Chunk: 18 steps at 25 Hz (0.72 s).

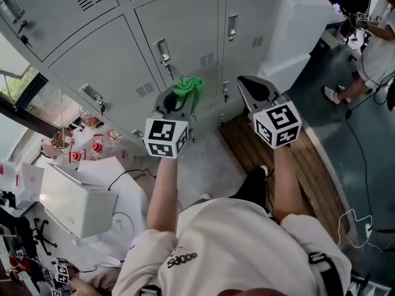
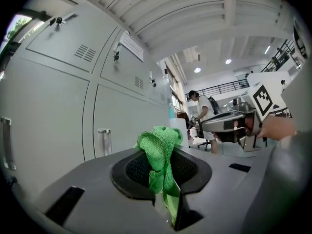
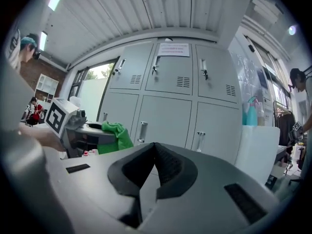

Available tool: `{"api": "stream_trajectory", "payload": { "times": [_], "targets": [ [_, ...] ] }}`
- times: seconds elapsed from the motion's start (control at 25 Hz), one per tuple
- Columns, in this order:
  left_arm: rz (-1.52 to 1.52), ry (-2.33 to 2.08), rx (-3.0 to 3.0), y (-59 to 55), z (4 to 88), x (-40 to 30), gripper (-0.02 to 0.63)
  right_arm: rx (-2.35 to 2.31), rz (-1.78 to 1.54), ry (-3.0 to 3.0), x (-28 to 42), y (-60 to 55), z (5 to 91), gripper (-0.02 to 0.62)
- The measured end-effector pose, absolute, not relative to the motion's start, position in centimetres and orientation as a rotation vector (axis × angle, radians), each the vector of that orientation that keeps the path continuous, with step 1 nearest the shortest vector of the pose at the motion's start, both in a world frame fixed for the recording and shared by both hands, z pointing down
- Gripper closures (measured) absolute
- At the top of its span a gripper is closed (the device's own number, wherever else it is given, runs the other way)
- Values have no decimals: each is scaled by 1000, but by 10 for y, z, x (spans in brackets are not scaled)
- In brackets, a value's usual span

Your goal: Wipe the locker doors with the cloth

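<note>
A green cloth [image 1: 188, 86] [image 2: 161, 155] sticks out of my left gripper [image 1: 177, 100] [image 2: 163, 172], whose jaws are shut on it. The cloth's bunched end stands a short way in front of the grey locker doors [image 1: 179, 36] [image 2: 58, 111] [image 3: 170, 106], apart from them. My right gripper [image 1: 259, 93] [image 3: 155, 172] is shut with nothing in it, level with the left and to its right. In the right gripper view the left gripper with the green cloth [image 3: 114, 133] shows at the left.
The lockers carry metal handles [image 1: 163, 50] [image 1: 231, 26] and vent slots. A white cabinet [image 1: 296, 29] stands right of the lockers. A wooden board [image 1: 308, 165] lies on the floor. A white box [image 1: 74, 202] and clutter sit at lower left. People [image 1: 370, 48] [image 2: 202, 113] stand beyond.
</note>
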<state>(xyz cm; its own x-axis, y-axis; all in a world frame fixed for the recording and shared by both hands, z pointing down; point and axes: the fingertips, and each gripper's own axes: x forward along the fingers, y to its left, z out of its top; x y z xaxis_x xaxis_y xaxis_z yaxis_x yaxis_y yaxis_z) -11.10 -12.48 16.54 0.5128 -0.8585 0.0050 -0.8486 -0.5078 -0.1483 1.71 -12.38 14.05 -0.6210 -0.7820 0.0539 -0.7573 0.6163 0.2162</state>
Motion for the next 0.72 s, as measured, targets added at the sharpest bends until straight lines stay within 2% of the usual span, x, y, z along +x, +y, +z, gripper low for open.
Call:
{"api": "stream_trajectory", "payload": {
  "times": [0.28, 0.72],
  "targets": [
    [-66, 1468, -2550, -79, 133, -132, 516, 1249, -332, -2703, 9, -95, 130, 586],
    [-83, 1489, -2552, -59, 142, -144, 515, 1200, -339, -2707, -7, -78, 137, 588]
  ]
}}
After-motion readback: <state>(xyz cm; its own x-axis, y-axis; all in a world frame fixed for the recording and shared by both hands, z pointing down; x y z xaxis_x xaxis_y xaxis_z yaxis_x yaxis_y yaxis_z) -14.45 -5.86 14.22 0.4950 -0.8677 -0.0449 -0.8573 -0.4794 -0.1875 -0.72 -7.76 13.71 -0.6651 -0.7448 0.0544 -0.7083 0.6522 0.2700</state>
